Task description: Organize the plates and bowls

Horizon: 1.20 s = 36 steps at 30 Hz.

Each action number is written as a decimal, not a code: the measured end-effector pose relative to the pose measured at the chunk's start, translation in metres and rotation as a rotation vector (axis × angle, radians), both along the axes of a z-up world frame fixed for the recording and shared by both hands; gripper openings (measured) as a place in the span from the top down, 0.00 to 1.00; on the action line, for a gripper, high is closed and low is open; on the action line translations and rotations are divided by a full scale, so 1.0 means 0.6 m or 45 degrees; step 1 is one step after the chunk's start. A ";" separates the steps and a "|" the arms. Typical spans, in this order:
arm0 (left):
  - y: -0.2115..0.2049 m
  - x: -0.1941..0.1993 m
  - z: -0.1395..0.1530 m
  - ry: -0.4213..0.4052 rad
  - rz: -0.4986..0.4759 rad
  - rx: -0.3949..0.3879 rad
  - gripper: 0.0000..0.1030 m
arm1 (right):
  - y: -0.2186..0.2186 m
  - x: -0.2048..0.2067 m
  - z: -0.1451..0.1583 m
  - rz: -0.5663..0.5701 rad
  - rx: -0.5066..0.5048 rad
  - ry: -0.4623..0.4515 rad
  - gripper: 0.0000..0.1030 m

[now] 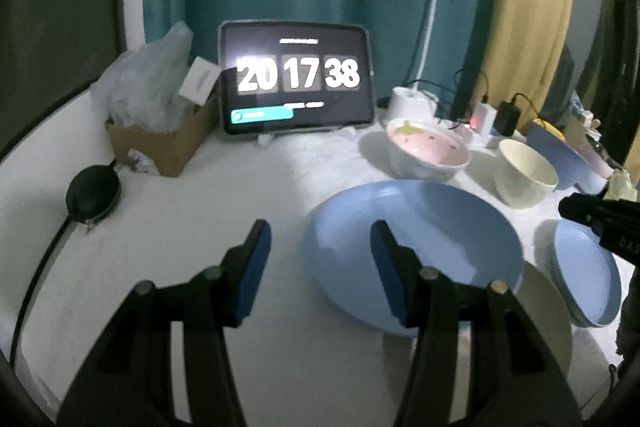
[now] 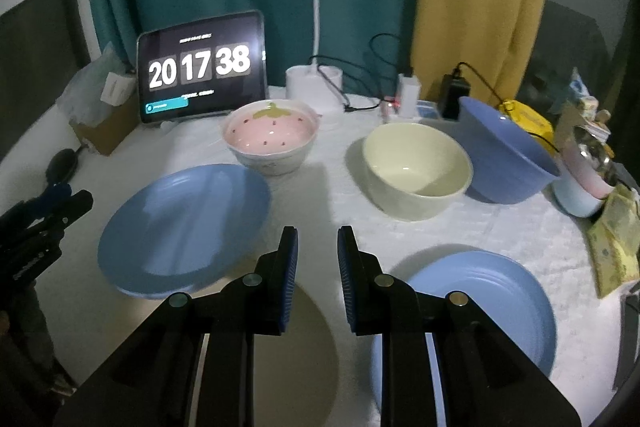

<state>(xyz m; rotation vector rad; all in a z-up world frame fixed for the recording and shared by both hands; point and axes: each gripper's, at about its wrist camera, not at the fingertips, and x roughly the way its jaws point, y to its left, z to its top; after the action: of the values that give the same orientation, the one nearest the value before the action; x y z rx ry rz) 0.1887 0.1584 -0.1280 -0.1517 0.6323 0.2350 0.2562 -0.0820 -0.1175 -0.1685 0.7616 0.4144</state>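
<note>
**A:** On the white tablecloth [image 2: 320, 203], what dishes do you count?

**B:** Two blue plates and three bowls. Big blue plate [image 2: 184, 231] sits left of centre. Second blue plate [image 2: 480, 303] is front right, looks like a stack with ridged edges, can't tell how many. Strawberry bowl [image 2: 270, 141] is behind the big plate, just in front of the tablet [image 2: 200, 67]. Cream bowl [image 2: 416, 171] is to its right, upright. Blue bowl [image 2: 508, 155] is just beside the cream one, tilted, leaning up at the back right.

**A:** Any touching?

**B:** Cream and blue bowls look close, can't confirm contact. The plates are well apart.

**A:** Grippers?

**B:** Left gripper [image 1: 320, 267]: jaws apart, nothing between the pads. Its right finger [image 1: 390, 267] overlaps the big plate's left part in view, hovering over it; contact can't be judged. Right gripper [image 2: 318, 275]: jaws narrow but with a clear gap, empty, over bare cloth between the two plates.

**A:** Clutter?

**B:** Back row has a desk lamp [image 2: 316, 7], chargers [image 2: 452, 95] with cables, and a cardboard box [image 1: 160, 143] with a plastic bag at left. A black round pouch [image 1: 94, 195] is on the left edge. Yellow stuff at far right, too blurred to name.
</note>
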 end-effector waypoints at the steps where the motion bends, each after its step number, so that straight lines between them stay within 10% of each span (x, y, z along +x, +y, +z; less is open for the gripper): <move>1: 0.006 0.003 -0.004 0.008 0.004 -0.004 0.48 | 0.007 0.003 -0.001 0.007 -0.002 0.002 0.78; 36: 0.048 0.094 -0.110 0.286 -0.046 -0.114 0.38 | 0.107 0.081 -0.093 0.083 0.009 0.224 0.68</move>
<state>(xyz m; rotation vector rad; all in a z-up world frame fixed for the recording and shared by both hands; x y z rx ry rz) 0.2449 0.1873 -0.1940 -0.2015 0.8688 0.1907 0.3051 -0.0175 -0.1731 -0.1517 0.9294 0.4987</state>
